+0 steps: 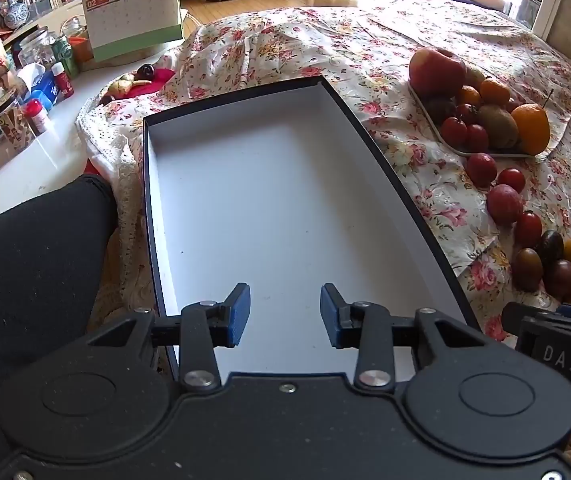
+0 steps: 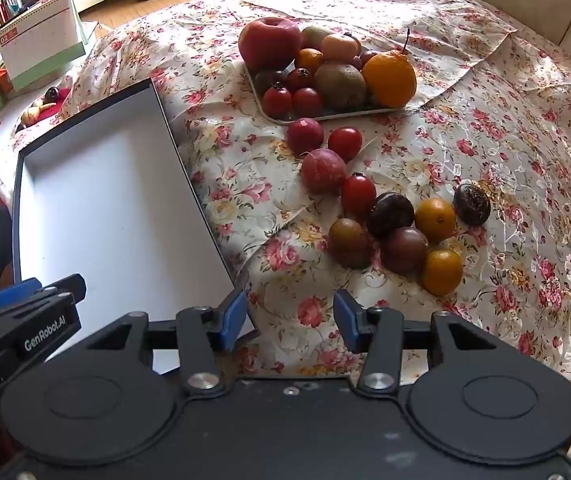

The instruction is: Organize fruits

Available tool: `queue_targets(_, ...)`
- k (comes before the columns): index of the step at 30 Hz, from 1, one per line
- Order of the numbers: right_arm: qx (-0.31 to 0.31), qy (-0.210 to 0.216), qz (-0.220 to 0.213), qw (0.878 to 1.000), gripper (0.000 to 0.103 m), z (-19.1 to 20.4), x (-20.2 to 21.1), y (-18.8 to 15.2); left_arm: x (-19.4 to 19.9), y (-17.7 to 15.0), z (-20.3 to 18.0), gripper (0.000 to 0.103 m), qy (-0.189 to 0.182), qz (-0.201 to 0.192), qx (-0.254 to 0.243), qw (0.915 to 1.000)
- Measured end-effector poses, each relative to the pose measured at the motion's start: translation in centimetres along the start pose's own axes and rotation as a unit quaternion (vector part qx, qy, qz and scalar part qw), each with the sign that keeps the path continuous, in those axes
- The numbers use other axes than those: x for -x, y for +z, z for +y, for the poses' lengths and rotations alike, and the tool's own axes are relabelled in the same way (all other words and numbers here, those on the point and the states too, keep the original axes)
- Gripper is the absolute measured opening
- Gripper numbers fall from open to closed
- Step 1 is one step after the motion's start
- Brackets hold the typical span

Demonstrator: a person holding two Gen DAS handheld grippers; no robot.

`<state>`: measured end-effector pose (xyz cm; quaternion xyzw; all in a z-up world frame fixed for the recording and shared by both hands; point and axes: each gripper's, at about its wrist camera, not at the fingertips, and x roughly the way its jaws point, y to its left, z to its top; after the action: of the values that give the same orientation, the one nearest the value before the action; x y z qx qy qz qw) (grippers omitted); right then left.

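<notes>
An empty white box with a dark rim (image 1: 369, 128) (image 2: 173, 136) lies on the floral cloth. My left gripper (image 1: 285, 314) hangs open over its near end, nothing between the blue pads. My right gripper (image 2: 290, 320) is open above the cloth just right of the box's near corner, also empty. A tray (image 2: 269, 114) (image 1: 437, 130) farther back holds a big red apple (image 2: 269, 42) (image 1: 435, 70), an orange (image 2: 389, 78), a kiwi (image 2: 339, 84) and small tomatoes. Several loose fruits lie between tray and right gripper: red tomatoes (image 2: 357, 194), dark passion fruits (image 2: 390, 214), small oranges (image 2: 441, 266).
The floral cloth (image 2: 505, 140) covers the whole surface. A white counter at left carries jars, bottles and a desk calendar (image 1: 133, 20). A dark-clothed leg (image 1: 25, 260) sits left of the box. The other gripper's body shows at the right edge (image 1: 557, 344).
</notes>
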<state>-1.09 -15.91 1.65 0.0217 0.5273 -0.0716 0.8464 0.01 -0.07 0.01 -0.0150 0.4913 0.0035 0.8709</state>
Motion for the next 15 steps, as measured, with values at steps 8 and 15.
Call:
queue_targets(8,-0.003,0.001,0.001,1.000,0.049,0.09,-0.23,-0.07,-0.17,-0.13,-0.25,0.046,0.003,-0.001,-0.002,1.0000)
queue_targets(15,-0.001,0.003,0.007,1.000,0.049,0.09,-0.11,0.15,-0.24,-0.12,-0.29,0.046,0.005,0.002,0.001,1.0000)
